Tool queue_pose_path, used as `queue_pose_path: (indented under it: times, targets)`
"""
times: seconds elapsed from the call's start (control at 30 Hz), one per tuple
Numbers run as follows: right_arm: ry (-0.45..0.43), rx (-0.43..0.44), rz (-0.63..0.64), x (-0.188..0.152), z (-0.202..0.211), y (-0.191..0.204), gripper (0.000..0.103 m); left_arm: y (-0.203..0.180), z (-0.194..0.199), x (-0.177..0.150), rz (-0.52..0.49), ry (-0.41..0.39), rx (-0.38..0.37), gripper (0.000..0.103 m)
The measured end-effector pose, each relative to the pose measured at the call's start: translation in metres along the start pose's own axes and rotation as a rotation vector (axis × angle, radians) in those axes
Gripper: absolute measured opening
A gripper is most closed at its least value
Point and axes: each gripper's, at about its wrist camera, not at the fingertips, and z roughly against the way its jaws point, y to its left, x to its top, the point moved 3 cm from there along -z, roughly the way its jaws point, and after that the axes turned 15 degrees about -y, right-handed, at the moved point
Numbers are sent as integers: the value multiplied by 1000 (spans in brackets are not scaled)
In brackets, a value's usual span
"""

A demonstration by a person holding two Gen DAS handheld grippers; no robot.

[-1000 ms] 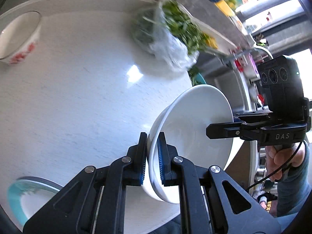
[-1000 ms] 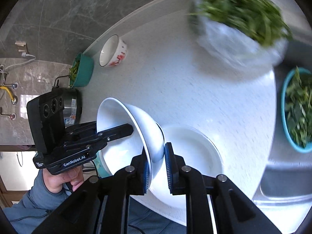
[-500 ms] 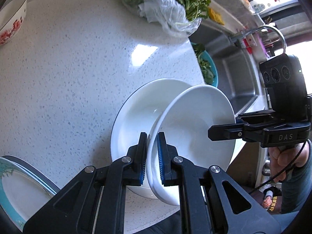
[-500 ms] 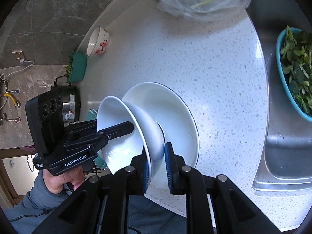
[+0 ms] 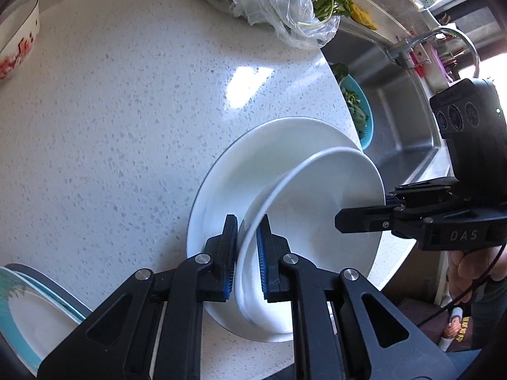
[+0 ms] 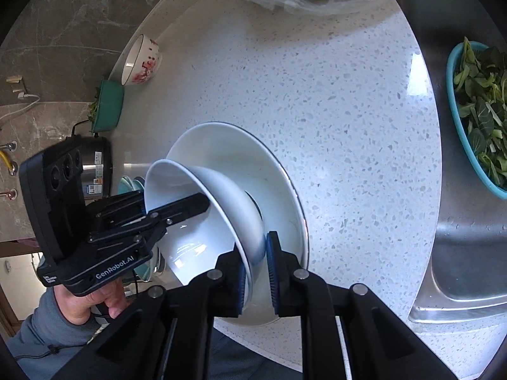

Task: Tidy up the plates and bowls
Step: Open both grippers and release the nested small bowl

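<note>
Speckled tabletop (image 5: 126, 126) carries a white plate (image 5: 253, 164); both tongs, left (image 5: 246, 250) and right (image 6: 256, 264), pinch the tilted bowl's (image 5: 317, 215) rim. Level it, lower gently onto the plate's centre, then release.

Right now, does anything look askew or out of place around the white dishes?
Only the white bowl is askew: it tilts steeply over the white plate, with the left gripper and right gripper each pinching its rim. No spills or chips visible.

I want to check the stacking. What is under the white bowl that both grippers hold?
Under the white bowl lies a larger white plate on the speckled countertop. The bowl is tilted and hides the plate's near part, so contact cannot be judged.
</note>
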Motion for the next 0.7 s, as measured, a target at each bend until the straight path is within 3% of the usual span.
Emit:
queue_pose_path:
  times: [0.23, 0.5, 0.57, 0.7]
  targets:
    - [-19, -48, 36, 0, -3, 3, 14, -8, -4, 1, -54, -21, 42, 15]
    - [-26, -87, 56, -3, -1, 9, 18, -13, 3, 4, -74, -71, 26, 27]
    - [-34, -87, 54, -4, 2, 11, 25, -14, 8, 4, -74, -84, 19, 33]
    - [-66, -94, 70, -4, 14, 19, 41, -22, 25, 8, -90, -132, 8, 66]
